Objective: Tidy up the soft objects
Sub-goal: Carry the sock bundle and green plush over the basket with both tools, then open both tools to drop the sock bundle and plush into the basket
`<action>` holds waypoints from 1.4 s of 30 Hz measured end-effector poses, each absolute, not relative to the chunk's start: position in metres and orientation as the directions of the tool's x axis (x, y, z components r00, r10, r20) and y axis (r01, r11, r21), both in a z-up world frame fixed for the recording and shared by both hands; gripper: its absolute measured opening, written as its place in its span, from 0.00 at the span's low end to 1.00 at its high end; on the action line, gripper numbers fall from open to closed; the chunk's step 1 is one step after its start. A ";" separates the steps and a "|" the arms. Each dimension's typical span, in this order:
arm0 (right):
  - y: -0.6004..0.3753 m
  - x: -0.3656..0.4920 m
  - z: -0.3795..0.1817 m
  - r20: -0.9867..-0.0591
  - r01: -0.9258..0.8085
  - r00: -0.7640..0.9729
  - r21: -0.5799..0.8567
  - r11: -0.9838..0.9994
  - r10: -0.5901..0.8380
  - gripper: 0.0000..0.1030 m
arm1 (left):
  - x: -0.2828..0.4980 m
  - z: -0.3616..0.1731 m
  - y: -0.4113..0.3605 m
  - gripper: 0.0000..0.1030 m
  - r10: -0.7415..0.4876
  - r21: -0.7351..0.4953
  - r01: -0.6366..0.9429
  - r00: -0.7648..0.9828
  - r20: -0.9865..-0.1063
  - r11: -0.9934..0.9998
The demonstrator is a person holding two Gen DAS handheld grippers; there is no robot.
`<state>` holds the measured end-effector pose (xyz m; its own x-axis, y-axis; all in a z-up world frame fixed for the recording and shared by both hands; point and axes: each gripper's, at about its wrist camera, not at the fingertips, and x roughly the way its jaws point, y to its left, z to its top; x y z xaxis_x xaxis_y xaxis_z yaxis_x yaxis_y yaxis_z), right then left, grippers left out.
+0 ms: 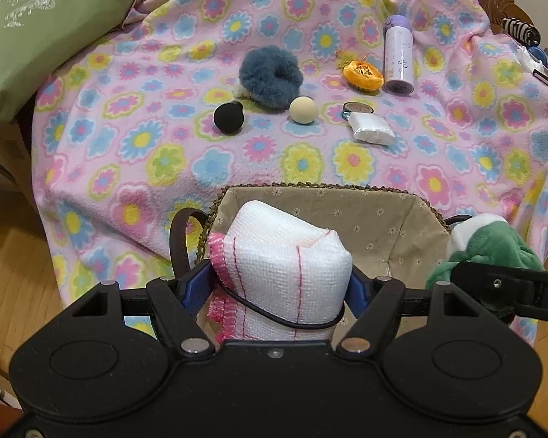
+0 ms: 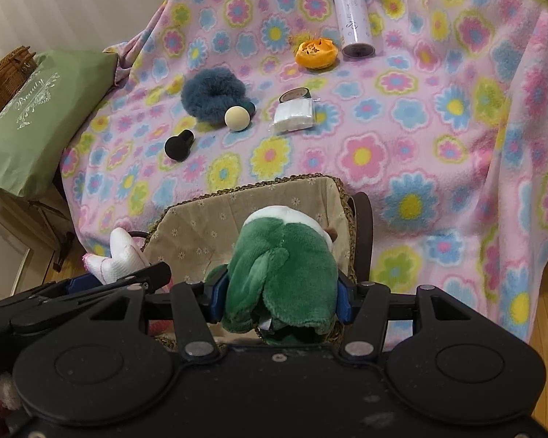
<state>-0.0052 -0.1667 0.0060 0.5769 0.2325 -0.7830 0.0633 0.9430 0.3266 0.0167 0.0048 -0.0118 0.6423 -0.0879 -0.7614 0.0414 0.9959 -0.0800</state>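
My left gripper (image 1: 277, 284) is shut on a rolled white cloth (image 1: 285, 255) with pink edging and a black band around it, held over the left side of the fabric-lined woven basket (image 1: 365, 219). My right gripper (image 2: 280, 299) is shut on a green and white plush toy (image 2: 281, 266), held above the right side of the same basket (image 2: 219, 215). The plush (image 1: 489, 244) also shows at the right edge of the left wrist view, and the cloth (image 2: 122, 255) at the left of the right wrist view. What lies on the basket floor is mostly hidden.
On the flowered blanket (image 1: 128, 153) beyond the basket lie a blue furry scrunchie (image 1: 270, 76), a black ball (image 1: 229, 116), a cream ball (image 1: 303, 109), a white packet (image 1: 370, 129), an orange piece (image 1: 363, 75) and a purple bottle (image 1: 398, 56). A green pillow (image 1: 36, 33) sits far left.
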 end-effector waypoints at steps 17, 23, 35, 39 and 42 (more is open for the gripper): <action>-0.167 -0.004 0.007 -0.779 0.060 0.580 0.331 0.942 0.237 0.57 | 0.020 -0.015 0.007 0.74 -0.095 -0.099 0.028 0.613 -0.785 0.995; -0.168 -0.003 0.007 -0.780 0.063 0.579 0.333 0.941 0.237 0.58 | 0.020 -0.015 0.007 0.74 -0.095 -0.100 0.025 0.611 -0.786 0.995; -0.168 -0.004 0.005 -0.781 0.065 0.578 0.333 0.941 0.237 0.61 | 0.020 -0.015 0.008 0.74 -0.090 -0.096 0.024 0.612 -0.786 0.995; -0.168 -0.004 0.005 -0.781 0.065 0.578 0.333 0.941 0.237 0.61 | 0.020 -0.015 0.008 0.74 -0.089 -0.094 0.024 0.612 -0.786 0.995; -0.168 -0.004 0.006 -0.781 0.065 0.578 0.333 0.941 0.237 0.61 | 0.019 -0.015 0.009 0.75 -0.088 -0.094 0.023 0.612 -0.786 0.995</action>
